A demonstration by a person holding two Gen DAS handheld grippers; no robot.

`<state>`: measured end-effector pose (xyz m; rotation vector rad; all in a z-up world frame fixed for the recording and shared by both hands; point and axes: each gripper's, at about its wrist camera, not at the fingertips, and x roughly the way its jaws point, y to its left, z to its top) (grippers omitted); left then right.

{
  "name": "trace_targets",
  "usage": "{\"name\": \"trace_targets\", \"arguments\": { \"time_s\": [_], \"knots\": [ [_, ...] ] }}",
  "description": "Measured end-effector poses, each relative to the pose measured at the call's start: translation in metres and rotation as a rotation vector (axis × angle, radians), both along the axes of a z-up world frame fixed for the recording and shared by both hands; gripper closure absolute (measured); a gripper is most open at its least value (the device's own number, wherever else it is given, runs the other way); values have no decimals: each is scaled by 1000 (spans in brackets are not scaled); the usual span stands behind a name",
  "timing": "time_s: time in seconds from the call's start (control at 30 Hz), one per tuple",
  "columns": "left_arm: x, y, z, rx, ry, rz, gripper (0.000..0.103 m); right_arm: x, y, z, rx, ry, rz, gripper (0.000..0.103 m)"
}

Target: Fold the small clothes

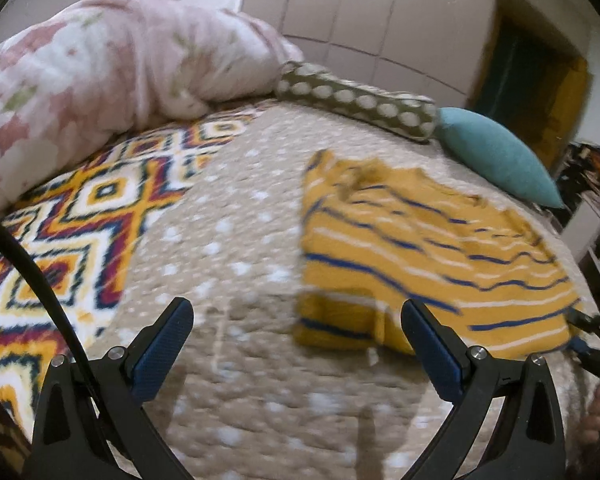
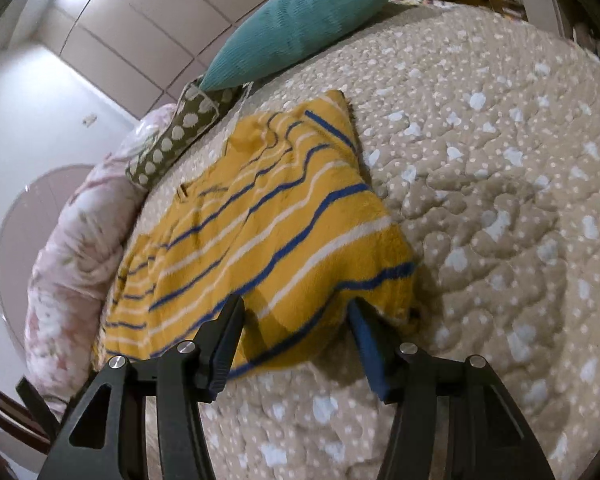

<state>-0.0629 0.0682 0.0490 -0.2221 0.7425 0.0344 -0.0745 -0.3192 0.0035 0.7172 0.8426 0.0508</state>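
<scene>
On the beige dotted quilt [image 2: 500,200] lies the yellow striped garment [image 2: 260,232], spread mostly flat with some wrinkles toward its far end, near the green dotted bolster [image 2: 172,136] and the teal pillow [image 2: 296,20]. Our right gripper [image 2: 296,312] stands with its jaws spread, straddling the garment's near edge — one finger rests over the cloth, the other sits at the hem, where the fabric seems slightly lifted. We cannot tell whether the pads already touch it. Our left gripper [image 1: 296,320] is also spread wide and holds nothing; it hovers above bare quilt just beside the garment's near left corner [image 1: 320,320], in a blurred view.

We judge this to be the start of a fold: both claws are lining up on the near hem, neither pinching yet. The next move calls for closing each claw on a corner — the left must first shift right onto the cloth — then carrying the hem evenly toward the far end.
</scene>
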Motion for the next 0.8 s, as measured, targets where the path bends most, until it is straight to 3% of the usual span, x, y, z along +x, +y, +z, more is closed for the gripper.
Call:
{"name": "trace_targets", "arguments": {
  "time_s": [0.23, 0.43, 0.57, 0.67, 0.7, 0.73, 0.8],
  "knots": [
    [2, -10, -4, 46, 5, -27, 0, -7, -5, 2, 32, 2, -31, 44],
    [3, 12, -10, -74, 33, 35, 0, -42, -17, 0, 2, -19, -108, 39],
    [4, 13, -14, -76, 45, 34, 0, -19, -21, -6, 92, -34, -115, 30],
    [4, 12, -16, -67, 48, 25, 0, 5, -18, -5, 72, -27, -143, 30],
    [4, 12, -16, -69, 48, 25, 0, 12, -16, -3, 55, -22, -142, 38],
    [5, 14, -16, -77, 48, 26, 0, 19, -13, -1, 39, -15, -135, 61],
    [5, 19, -14, -101, 47, 31, 0, 36, -2, 6, 16, 11, -103, 73]
  ]
}}
